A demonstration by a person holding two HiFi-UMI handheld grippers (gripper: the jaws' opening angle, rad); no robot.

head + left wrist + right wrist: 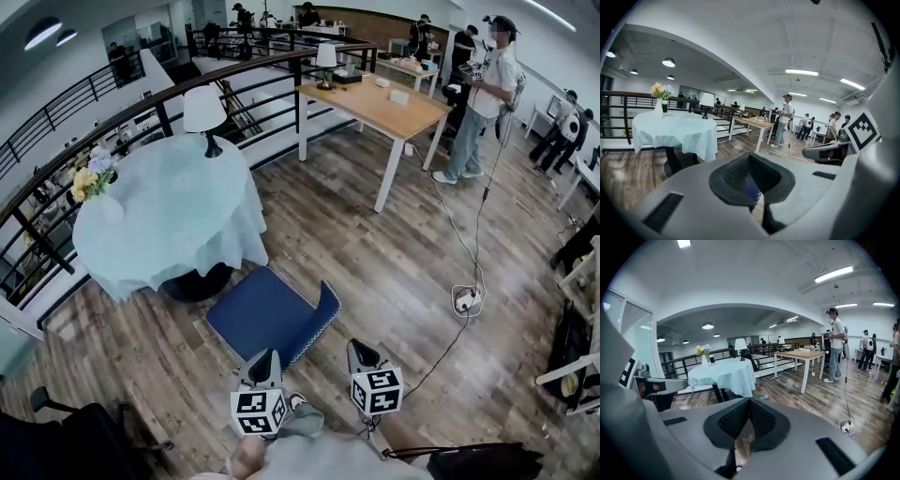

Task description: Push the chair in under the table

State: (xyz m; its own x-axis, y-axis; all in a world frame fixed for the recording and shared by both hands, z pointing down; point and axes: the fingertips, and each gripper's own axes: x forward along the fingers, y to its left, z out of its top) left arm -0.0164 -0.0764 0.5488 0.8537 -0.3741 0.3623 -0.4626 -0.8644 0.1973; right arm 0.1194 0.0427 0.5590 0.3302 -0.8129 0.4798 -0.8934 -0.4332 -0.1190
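The blue chair (270, 314) stands on the wood floor just in front of the round table (169, 211), which wears a pale teal cloth; the chair's seat points at the table and its curved back (328, 306) faces me. Behind the chair's near edge my left gripper (265, 358) is shut and holds nothing. My right gripper (358, 348) is also shut and empty, just right of the chair back. In the left gripper view the shut left gripper (750, 174) shows a sliver of blue chair (751, 188) below it. The right gripper (749, 414) faces the table (723, 372).
A white lamp (203, 112) and a flower vase (94, 183) stand on the round table. Behind it curves a black railing (112, 103). A wooden table (375, 101) and a standing person (483, 98) are farther back. A power strip (466, 300) and its cable lie at the right.
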